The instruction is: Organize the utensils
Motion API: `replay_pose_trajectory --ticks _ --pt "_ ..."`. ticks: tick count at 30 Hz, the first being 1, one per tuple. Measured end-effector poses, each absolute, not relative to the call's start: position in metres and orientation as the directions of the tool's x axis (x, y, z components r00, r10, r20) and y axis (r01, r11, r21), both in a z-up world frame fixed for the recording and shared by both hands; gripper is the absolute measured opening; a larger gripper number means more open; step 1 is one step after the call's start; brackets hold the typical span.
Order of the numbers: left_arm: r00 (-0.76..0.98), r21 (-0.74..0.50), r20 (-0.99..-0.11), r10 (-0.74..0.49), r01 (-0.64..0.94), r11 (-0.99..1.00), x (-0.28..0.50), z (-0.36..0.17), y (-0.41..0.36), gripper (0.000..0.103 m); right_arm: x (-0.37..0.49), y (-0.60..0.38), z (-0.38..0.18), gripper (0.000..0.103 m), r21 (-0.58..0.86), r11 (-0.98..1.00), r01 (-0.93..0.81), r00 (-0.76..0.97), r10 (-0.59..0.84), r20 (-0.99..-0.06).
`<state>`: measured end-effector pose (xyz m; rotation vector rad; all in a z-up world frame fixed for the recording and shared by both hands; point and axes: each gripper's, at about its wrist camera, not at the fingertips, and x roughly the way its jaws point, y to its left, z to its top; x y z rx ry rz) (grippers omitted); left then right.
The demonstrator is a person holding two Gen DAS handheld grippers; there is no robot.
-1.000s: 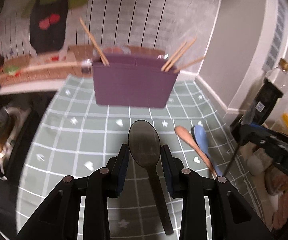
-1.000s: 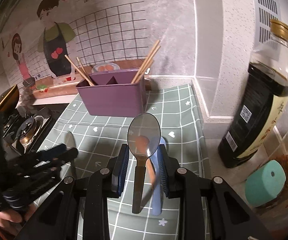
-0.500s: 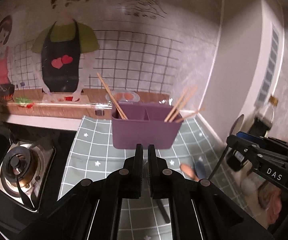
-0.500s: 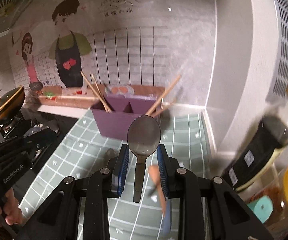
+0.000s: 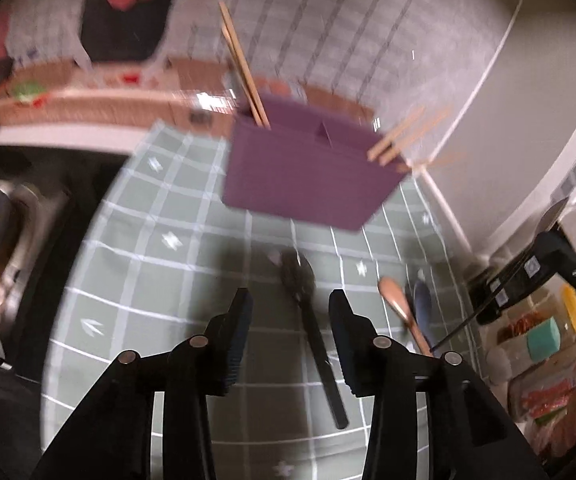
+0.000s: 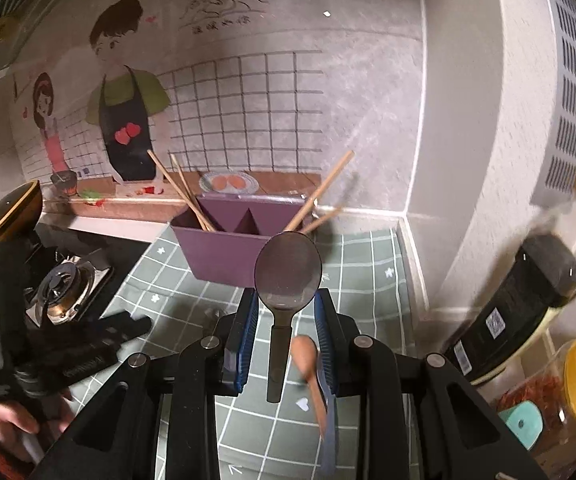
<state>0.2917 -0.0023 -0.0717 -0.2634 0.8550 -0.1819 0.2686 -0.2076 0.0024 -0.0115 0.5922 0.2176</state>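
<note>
Here chopsticks [image 6: 184, 196] fill purple holder [image 6: 224, 256]; left tool [image 5: 289, 312] opening, empty; right tool [image 6: 286, 308] clamps spoon [image 6: 288, 270].

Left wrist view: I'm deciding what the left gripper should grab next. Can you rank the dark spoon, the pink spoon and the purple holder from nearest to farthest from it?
1. Dark spoon, on the mat between the open jaws of the left gripper.
2. Pink spoon, on the mat just to the right.
3. Purple holder, straight ahead near the wall.
</note>
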Motion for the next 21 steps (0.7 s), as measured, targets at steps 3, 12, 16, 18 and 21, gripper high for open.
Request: replay_pose_trajectory --ticks 3,12,16,18,21 --pt "0.626 -0.281 -0.739 -0.249 0.049 0.958 0.300 -0.091 -0.023 0.042 0.269 -0.214 -0.007 0.026 0.060 0.979 -0.195 0.798 0.194 -0.570" --pt "0.615 -0.158 -0.782 -0.103 -0.036 0.987 0.337 -0.124 -0.061 0.042 0.274 -0.228 -0.023 0.026 0.090 0.981 -0.174 0.783 0.193 -0.592" --pt "0.608 -0.106 -0.792 -0.049 -0.057 0.993 0.347 -0.133 -0.069 0.042 0.276 -0.232 -0.025 0.026 0.096 0.981 -0.166 0.781 0.190 -0.595" --pt "0.618 -0.102 -0.785 -0.042 -0.062 0.993 0.348 -0.133 -0.069 0.041 0.277 -0.232 -0.026 0.026 0.093 0.982 -0.166 0.782 0.188 -0.594" --pt "0.620 -0.102 -0.783 -0.047 -0.053 0.993 0.350 -0.135 -0.070 0.035 0.278 -0.232 -0.026 0.026 0.096 0.981 -0.171 0.779 0.195 -0.596"
